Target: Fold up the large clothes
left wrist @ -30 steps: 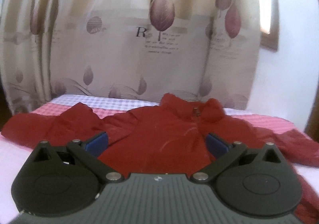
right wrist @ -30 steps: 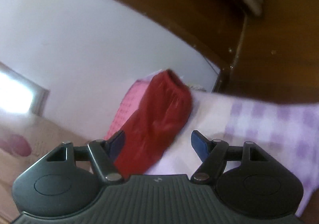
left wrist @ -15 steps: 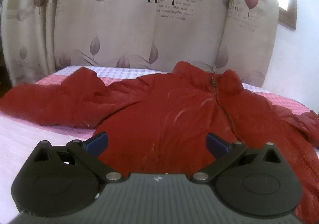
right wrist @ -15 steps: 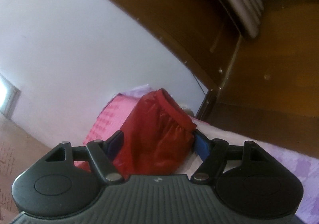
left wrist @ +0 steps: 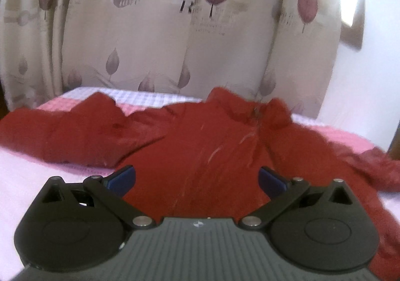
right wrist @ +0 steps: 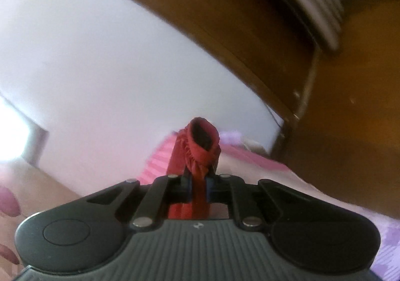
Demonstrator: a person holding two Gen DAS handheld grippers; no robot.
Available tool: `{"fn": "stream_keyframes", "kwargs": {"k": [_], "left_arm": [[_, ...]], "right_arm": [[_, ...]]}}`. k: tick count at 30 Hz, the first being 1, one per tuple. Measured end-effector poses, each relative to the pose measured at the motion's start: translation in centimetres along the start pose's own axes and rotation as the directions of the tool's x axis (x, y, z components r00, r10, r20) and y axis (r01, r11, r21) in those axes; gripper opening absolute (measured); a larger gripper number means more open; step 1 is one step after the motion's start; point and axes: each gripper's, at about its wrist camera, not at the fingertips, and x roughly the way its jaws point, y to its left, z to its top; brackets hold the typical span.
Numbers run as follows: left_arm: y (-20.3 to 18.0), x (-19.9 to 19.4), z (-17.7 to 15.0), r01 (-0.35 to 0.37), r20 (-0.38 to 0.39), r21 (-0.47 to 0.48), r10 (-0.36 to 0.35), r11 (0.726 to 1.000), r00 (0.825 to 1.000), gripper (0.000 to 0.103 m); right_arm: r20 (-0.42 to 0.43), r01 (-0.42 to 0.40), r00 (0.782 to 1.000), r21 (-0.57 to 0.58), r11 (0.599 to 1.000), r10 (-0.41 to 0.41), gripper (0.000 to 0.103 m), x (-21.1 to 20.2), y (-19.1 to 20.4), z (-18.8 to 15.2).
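Observation:
A dark red jacket [left wrist: 200,141] lies spread face up on the bed, collar toward the curtain and sleeves out to both sides. My left gripper [left wrist: 196,178] hovers open above the jacket's lower body, its blue pads wide apart with nothing between them. In the right wrist view my right gripper [right wrist: 199,184] is shut on the jacket's sleeve just behind its elastic cuff [right wrist: 203,141], which sticks up bunched beyond the pads.
The bed [left wrist: 22,166] carries a pink and lilac checked cover. A leaf-patterned curtain [left wrist: 160,30] hangs behind it, with a white wall [left wrist: 370,80] to the right. A brown wooden headboard [right wrist: 337,118] rises past the cuff.
My right gripper has closed on the sleeve near the cuff and raised it off the bed. The left gripper stays open over the jacket, its view tilted slightly.

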Motion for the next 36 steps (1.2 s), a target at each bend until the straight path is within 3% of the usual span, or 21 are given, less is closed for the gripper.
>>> {"fn": "stream_keyframes", "kwargs": {"k": [3, 6, 11, 16, 23, 31, 36], "left_arm": [[0.1, -1.7, 0.8, 0.021, 0.044, -0.008, -0.021, 1.000, 0.999, 0.103], [0.3, -3.5, 1.5, 0.043, 0.082, -0.015, -0.041, 0.999, 0.996, 0.103], [1.2, -6.0, 2.2, 0.065, 0.132, -0.035, -0.060, 0.997, 0.990, 0.103], [2.4, -7.2, 2.1, 0.074, 0.144, -0.056, -0.066, 0.996, 0.987, 0.103], [4.3, -6.9, 1.5, 0.069, 0.117, -0.104, -0.056, 0.992, 0.991, 0.103], [6.5, -5.9, 0.6, 0.057, 0.070, -0.175, -0.045, 0.983, 0.997, 0.103], [7.2, -5.4, 0.4, 0.044, 0.058, -0.196, -0.033, 0.980, 0.998, 0.103]], "right_arm": [[0.010, -0.090, 0.996, -0.047, 0.995, 0.091, 0.009, -1.2, 5.1, 0.0], [0.004, -0.228, 0.973, -0.098, 0.969, 0.229, 0.009, -2.1, 11.5, -1.3], [-0.122, -0.445, 0.895, -0.156, 0.882, 0.430, 0.009, -2.0, 22.0, -7.8], [-0.286, -0.568, 0.809, -0.155, 0.808, 0.513, 0.009, -0.3, 29.1, -17.7], [-0.486, -0.616, 0.718, -0.111, 0.780, 0.498, 0.009, 1.5, 31.9, -31.5], [-0.656, -0.600, 0.676, -0.228, 0.767, 0.334, 0.009, 3.2, 31.0, -41.6], [-0.705, -0.623, 0.660, -0.320, 0.713, 0.260, 0.009, 4.7, 32.0, -43.7]]}}
